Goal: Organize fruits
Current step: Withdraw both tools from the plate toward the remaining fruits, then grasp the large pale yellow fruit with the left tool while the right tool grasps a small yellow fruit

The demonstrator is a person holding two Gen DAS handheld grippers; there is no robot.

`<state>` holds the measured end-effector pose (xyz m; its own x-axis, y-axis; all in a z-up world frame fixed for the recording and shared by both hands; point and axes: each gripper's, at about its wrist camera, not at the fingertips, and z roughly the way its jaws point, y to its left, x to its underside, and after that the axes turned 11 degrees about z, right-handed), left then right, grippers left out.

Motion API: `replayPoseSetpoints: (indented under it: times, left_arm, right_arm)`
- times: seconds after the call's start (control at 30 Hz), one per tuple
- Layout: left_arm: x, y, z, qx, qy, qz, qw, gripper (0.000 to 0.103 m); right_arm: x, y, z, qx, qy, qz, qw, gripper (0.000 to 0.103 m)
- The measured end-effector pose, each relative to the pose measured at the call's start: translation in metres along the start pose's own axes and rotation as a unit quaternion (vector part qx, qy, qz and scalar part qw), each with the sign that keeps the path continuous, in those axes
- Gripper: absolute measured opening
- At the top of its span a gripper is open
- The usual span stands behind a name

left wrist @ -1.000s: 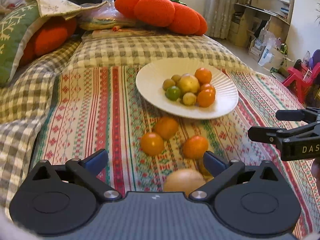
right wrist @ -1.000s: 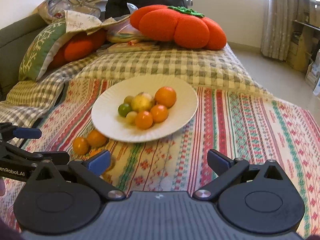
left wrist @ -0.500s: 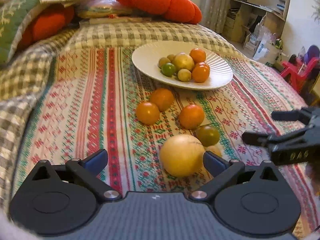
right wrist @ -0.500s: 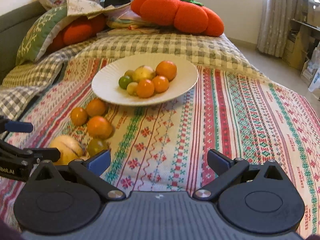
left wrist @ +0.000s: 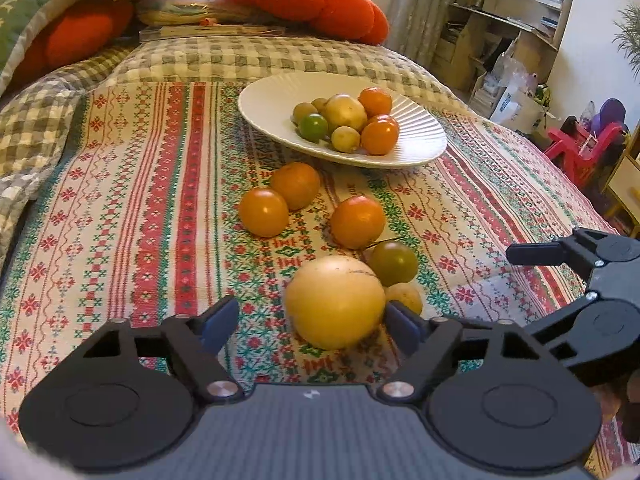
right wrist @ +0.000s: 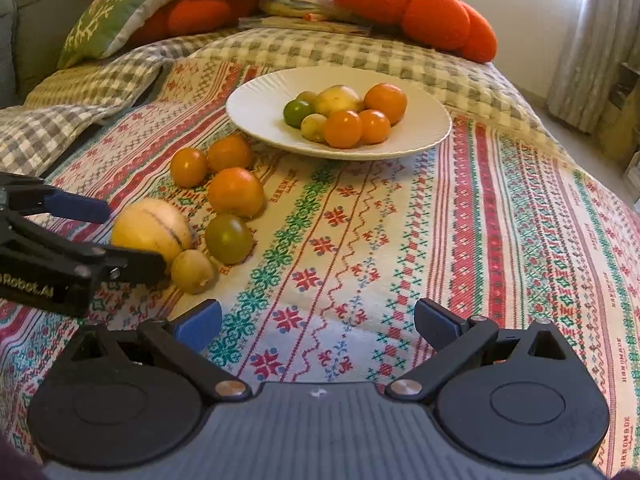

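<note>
Left wrist: left gripper (left wrist: 308, 320) jaws spread around the big yellow fruit (left wrist: 335, 302) on the blanket (left wrist: 120, 200), not pinching yet. Step looks like pickup; next, close and carry to plate (left wrist: 420, 144).

Right wrist: right gripper (right wrist: 318, 324) spread, holding nothing. Six fruits loose, seven on the plate.

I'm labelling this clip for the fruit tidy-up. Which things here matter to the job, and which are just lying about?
Job: plate holding fruit; loose on the cloth: big yellow fruit, three orange fruits, green fruit, small yellow fruit; open left gripper; open right gripper.

Lying about: pumpkin cushion, green pillow, cloth.
</note>
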<state>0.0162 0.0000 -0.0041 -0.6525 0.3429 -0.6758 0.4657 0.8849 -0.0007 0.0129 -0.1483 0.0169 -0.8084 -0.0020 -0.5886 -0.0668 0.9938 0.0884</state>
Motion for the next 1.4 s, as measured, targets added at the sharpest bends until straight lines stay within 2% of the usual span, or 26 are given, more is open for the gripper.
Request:
replayPoseSetpoints:
  times: [0.27,0.33,0.53,0.8,1.0,1.17,1.4]
  left_arm:
    - [-0.002,-0.009,0.008,-0.005,-0.008,0.013,0.9999,0.057]
    - [-0.003,-0.01,0.008,-0.001,-0.012,0.015,0.9998,0.049]
    - [-0.005,-0.011,0.006,-0.002,-0.006,0.023,0.9997,0.049]
    - [-0.008,0.002,-0.001,-0.029,-0.004,0.014,0.9995,0.049]
    - [-0.006,0.01,-0.004,-0.039,0.003,0.009,0.9992,0.049]
    - [-0.006,0.01,-0.006,-0.039,0.003,0.005,0.9992,0.049]
    - [-0.006,0.008,-0.005,-0.036,0.005,0.009,0.9993,0.049]
  right_arm:
    - [0.003,0.006,-0.001,-0.011,0.0,-0.013,1.0,0.103]
    - [0.004,0.008,-0.001,-0.014,-0.001,-0.014,1.0,0.103]
    - [0.004,0.012,0.002,-0.031,-0.003,-0.006,0.999,0.103]
    - [0.003,0.02,0.004,-0.036,-0.011,-0.012,0.999,0.101]
    - [-0.002,0.025,0.004,-0.038,-0.013,-0.007,0.999,0.084]
    - [-0.004,0.028,0.002,-0.048,-0.013,-0.005,0.999,0.065]
    - [-0.003,0.033,0.0,-0.063,-0.011,-0.015,0.998,0.052]
